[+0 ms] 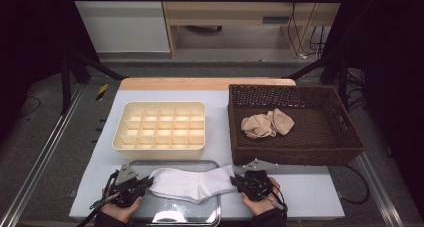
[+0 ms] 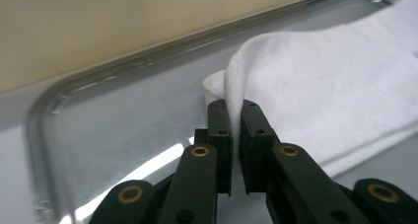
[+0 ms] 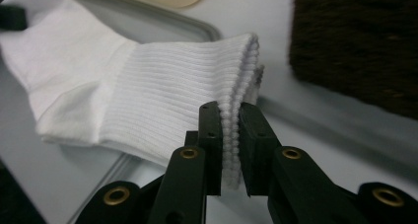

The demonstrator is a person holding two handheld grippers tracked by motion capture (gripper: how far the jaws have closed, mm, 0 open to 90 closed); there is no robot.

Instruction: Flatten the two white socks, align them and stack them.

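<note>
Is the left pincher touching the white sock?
Touching. The left gripper view shows the left gripper with both jaws pinching a fold of the white sock.

A cream divider box (image 1: 160, 126) with many small square compartments stands near the middle of the counter (image 1: 310, 189), towards its left edge, every visible compartment bare. Just beside it, towards the right edge, stands a dark brown wicker basket (image 1: 300, 152), reaching almost to the far edge. In the basket lies a crumpled beige cloth (image 1: 266, 123), near the middle of its floor. A pale wooden strip (image 1: 205, 83) runs along the counter's far edge.
</note>
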